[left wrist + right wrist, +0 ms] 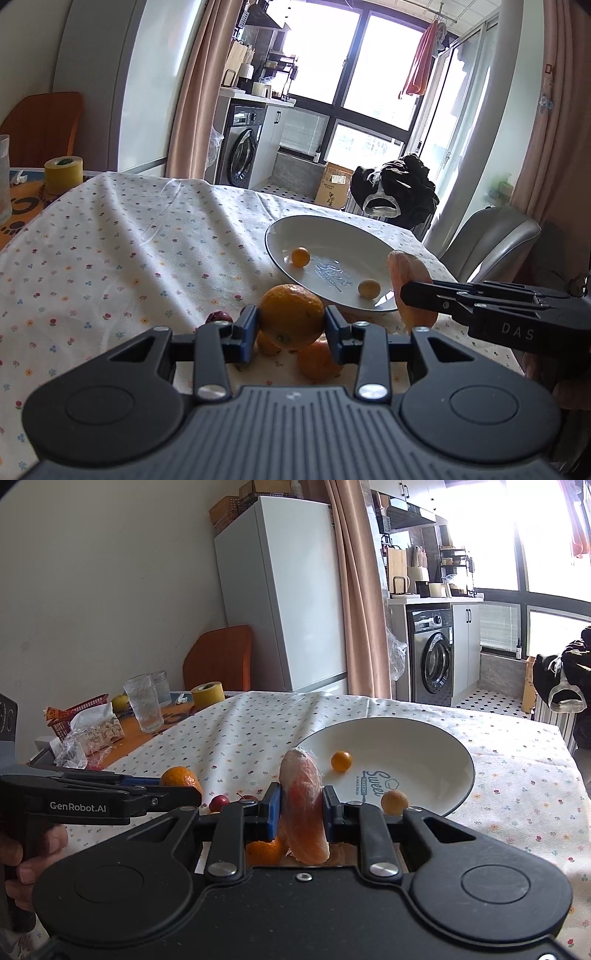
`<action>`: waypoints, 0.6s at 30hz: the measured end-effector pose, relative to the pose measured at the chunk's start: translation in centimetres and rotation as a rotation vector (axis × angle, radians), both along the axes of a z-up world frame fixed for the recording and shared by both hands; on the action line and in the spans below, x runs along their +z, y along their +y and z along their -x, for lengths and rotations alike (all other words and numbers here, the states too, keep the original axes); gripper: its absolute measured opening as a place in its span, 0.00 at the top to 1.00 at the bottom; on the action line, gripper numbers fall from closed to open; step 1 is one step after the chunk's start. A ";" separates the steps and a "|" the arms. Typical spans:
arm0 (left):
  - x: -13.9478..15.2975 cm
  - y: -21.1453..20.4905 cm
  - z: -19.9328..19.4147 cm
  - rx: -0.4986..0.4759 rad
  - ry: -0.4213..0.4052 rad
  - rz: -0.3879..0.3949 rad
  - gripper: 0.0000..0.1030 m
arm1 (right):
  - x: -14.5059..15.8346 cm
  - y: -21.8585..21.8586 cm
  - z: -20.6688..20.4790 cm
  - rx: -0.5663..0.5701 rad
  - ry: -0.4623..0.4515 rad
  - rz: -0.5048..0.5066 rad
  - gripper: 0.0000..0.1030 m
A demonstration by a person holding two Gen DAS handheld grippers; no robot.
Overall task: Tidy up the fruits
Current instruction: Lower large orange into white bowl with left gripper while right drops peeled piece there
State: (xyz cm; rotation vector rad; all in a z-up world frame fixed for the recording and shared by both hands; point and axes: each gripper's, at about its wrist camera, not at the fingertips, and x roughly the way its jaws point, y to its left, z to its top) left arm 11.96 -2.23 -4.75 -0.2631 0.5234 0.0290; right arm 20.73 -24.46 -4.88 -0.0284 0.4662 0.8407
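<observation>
Floral tablecloth [110,236] fills my view, spread over the table, and I'm working low over its near edge. Closest to me, my left gripper [291,325] has its blue pads pressed on either side of a large orange [290,315], held just above the cloth. Under it sit two more small oranges [317,360] and, off to the left, a dark red fruit [218,317]. My right gripper [301,805] is clamped on a peeled, pinkish citrus segment [304,805] wrapped in clear film, standing upright between the fingers. Seen from the left wrist, that segment [408,280] hangs right at the near rim of the white plate [295,225]. Just beyond, inside the plate, I see two kumquats: one orange [300,257] toward the far left, one paler [369,288] near the front rim, well apart. Farther back on the left, a yellow tape roll [63,174] and drinking glasses [144,701]. Beyond the table, a washing machine [242,151] and bright windows.
</observation>
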 end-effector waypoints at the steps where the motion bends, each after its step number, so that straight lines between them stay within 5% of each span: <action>1: 0.1 -0.1 -0.2 -0.002 0.000 -0.003 0.64 | 0.0 -0.1 -0.1 -0.003 0.000 -0.003 0.80; 18: 1.0 -1.5 -5.7 -0.048 0.005 -0.062 0.64 | 0.6 -0.5 -4.4 -0.072 0.006 -0.043 0.79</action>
